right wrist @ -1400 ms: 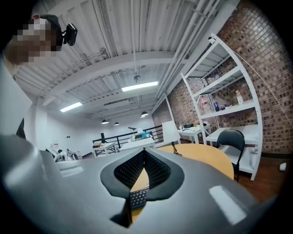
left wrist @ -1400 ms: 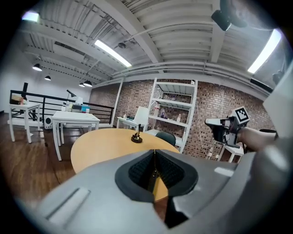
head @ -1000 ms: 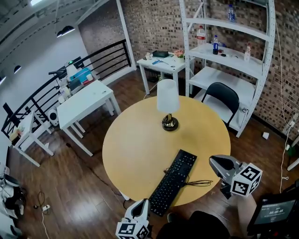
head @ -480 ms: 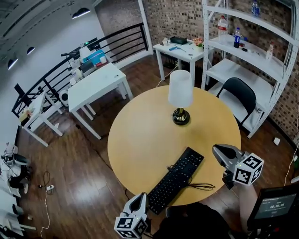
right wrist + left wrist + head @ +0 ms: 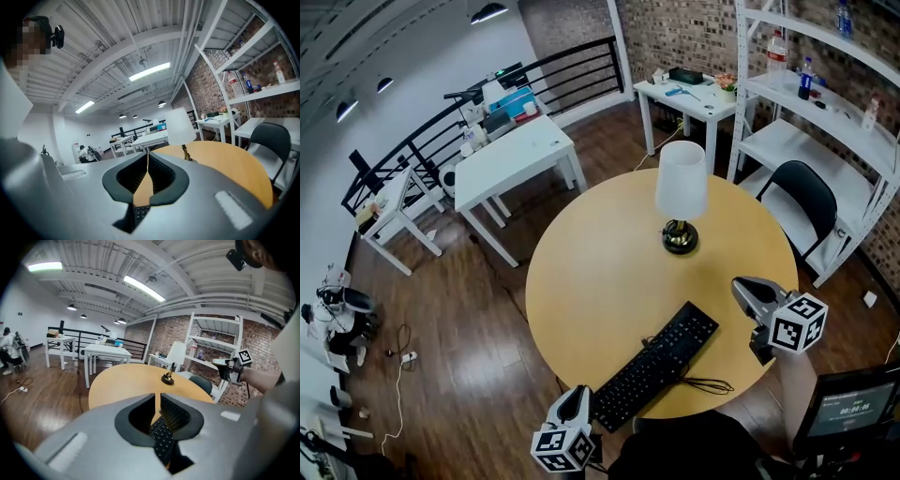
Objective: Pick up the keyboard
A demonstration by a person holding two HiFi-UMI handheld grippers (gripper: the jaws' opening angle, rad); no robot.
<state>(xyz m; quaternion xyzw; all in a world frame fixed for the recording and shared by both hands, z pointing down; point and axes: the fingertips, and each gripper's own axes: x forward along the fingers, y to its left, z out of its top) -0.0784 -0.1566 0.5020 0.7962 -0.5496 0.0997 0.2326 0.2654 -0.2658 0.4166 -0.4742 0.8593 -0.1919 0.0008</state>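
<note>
A black keyboard (image 5: 656,366) lies diagonally on the round yellow table (image 5: 591,281), and its thin cable (image 5: 708,384) loops off to the right. My left gripper (image 5: 574,401) hangs off the table's near edge, just left of the keyboard's near end. Its jaws are opening, a narrow slit apart with nothing between them. In the left gripper view the left gripper (image 5: 158,397) points along the keyboard (image 5: 164,439). My right gripper (image 5: 741,284) is shut over the table's right rim, beside the keyboard's far end. The right gripper view shows the right gripper (image 5: 148,159) with the keyboard (image 5: 139,212) below.
A white-shaded lamp (image 5: 682,192) on a dark base stands on the far half of the table. A black chair (image 5: 806,202) and white shelving (image 5: 825,84) stand behind on the right. A white desk (image 5: 511,159) is at the left, with wooden floor around.
The head view has swung left, so the table sits further right. The right gripper has come in over the table's rim toward the keyboard's far end. The left gripper stays by the near end.
</note>
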